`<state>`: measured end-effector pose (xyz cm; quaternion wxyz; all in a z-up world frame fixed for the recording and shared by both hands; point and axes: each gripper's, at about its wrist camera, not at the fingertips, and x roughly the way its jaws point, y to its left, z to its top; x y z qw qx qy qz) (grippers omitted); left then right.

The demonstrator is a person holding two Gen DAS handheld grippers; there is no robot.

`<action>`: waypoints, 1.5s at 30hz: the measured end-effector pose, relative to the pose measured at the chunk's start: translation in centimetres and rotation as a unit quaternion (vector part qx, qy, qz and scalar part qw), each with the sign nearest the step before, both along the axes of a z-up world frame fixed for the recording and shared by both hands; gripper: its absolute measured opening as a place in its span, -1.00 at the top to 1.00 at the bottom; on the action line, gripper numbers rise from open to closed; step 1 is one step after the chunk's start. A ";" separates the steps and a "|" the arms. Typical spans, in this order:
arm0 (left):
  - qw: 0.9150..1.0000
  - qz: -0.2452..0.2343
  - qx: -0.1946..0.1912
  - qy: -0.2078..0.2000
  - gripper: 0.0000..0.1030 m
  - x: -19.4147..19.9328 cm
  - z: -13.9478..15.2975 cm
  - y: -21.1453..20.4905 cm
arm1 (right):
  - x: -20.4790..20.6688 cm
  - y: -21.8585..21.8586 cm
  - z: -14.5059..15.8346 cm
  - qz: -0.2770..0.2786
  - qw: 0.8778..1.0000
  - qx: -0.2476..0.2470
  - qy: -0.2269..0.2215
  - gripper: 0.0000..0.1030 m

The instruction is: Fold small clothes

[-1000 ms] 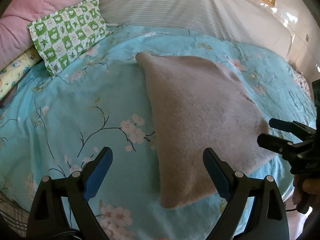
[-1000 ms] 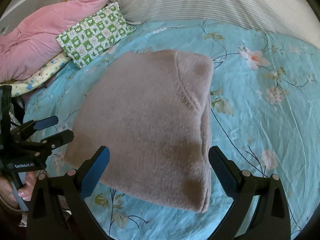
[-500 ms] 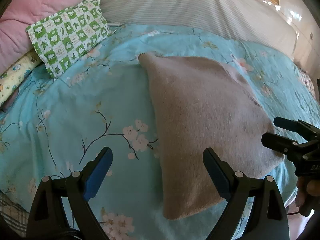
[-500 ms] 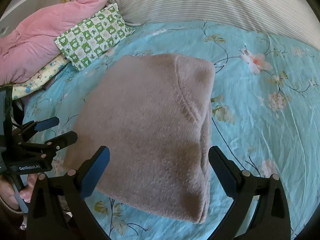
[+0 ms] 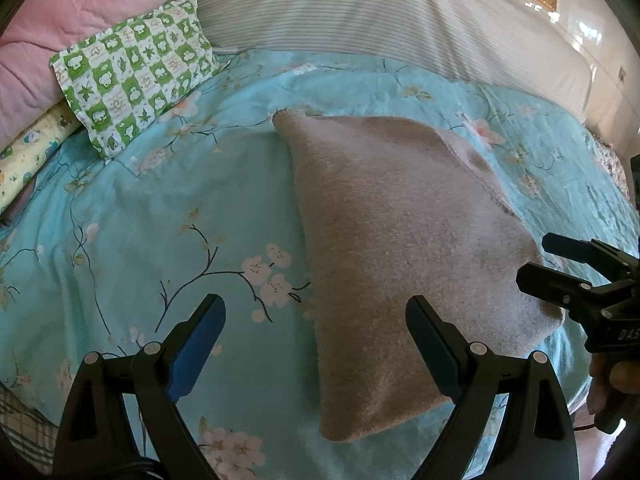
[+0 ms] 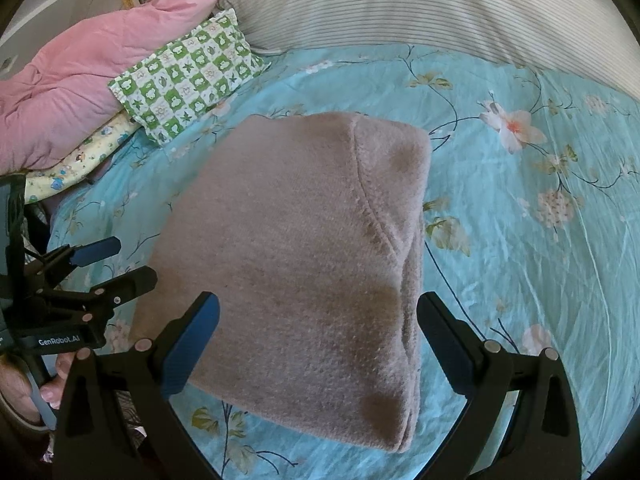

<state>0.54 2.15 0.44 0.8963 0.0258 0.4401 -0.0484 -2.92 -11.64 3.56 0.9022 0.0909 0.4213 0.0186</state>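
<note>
I am looking across the bed, where the blue floral sheet (image 6: 540, 264) is giving me a broad, flat surface to work on, which I judge is why the garment is lying out in its middle and not near the edge clutter. Along the far side a striped bolster (image 6: 420, 4) and a pink quilt (image 6: 80, 68) are sitting pushed back, with a green checked pillow (image 5: 136, 80) leaning against them, well apart from my work.

The brown knitted garment (image 6: 296, 248) is lying flat on the sheet, already doubled into a compact slab; a curved seam is showing near its right edge, and the layered edges are stacking along that side. It looks to me like the fold is nearly done or ready for one more halving.

I am holding both tools just short of its near edge. The left gripper (image 5: 316, 344) is hovering with its fingers spread wide and nothing between them, off the garment's left corner. The right gripper (image 6: 320, 344) is likewise gaping and empty, over the near hem.

No container is showing anywhere in either view.
</note>
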 end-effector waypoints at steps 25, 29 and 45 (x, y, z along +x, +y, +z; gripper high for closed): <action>1.000 -0.002 -0.004 -0.002 -0.79 -0.6 0.3 -0.3 | -0.3 0.6 0.5 -0.004 1.000 0.006 -0.003 -0.92; 1.000 -0.002 -0.004 -0.003 -0.79 -0.6 0.3 -0.3 | -0.4 0.7 0.5 -0.006 1.000 0.007 -0.004 -0.92; 1.000 -0.004 -0.004 -0.003 -0.79 -0.9 0.6 -0.5 | -0.7 0.9 0.6 -0.009 1.000 0.009 -0.005 -0.92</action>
